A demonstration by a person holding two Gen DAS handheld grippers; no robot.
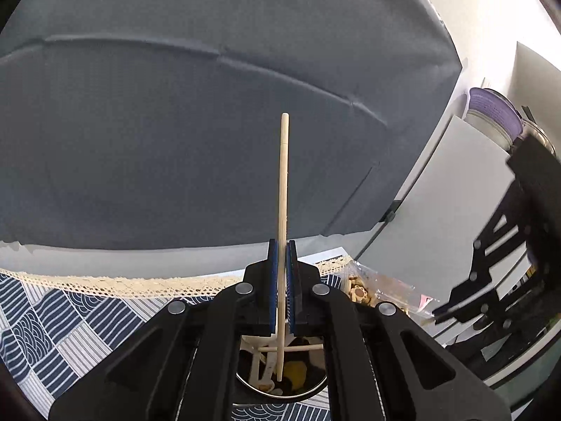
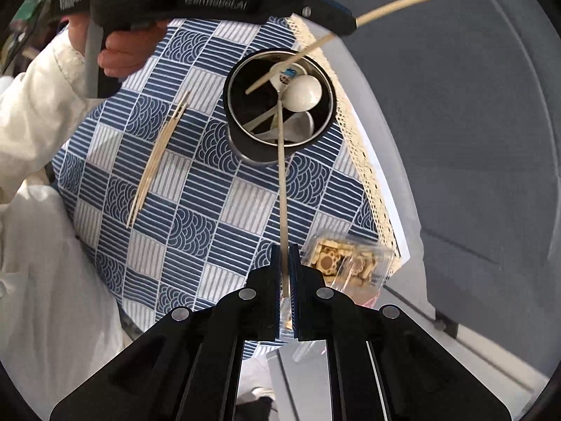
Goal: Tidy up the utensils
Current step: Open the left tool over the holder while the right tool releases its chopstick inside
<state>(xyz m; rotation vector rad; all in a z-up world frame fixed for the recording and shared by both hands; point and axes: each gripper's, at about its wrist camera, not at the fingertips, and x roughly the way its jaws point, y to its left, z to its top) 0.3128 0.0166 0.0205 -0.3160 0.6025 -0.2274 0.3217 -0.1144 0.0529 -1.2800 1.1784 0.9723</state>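
We judged each light, stiff, slippery chopstick [image 2: 282,182] best pinched mid-shaft, and our 2 grippers, left [image 1: 282,280] angled down and right [image 2: 284,280] pointing steeply down, were each clamped on 1, both tips dipping into the cup [image 2: 280,105] among the spoons [image 2: 301,93] on the cloth [image 2: 196,189].

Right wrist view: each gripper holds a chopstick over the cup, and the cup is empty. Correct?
Not quite. The cup is not empty: the right wrist view shows spoons inside. The rest holds: the left gripper and right gripper each hold a chopstick over it.
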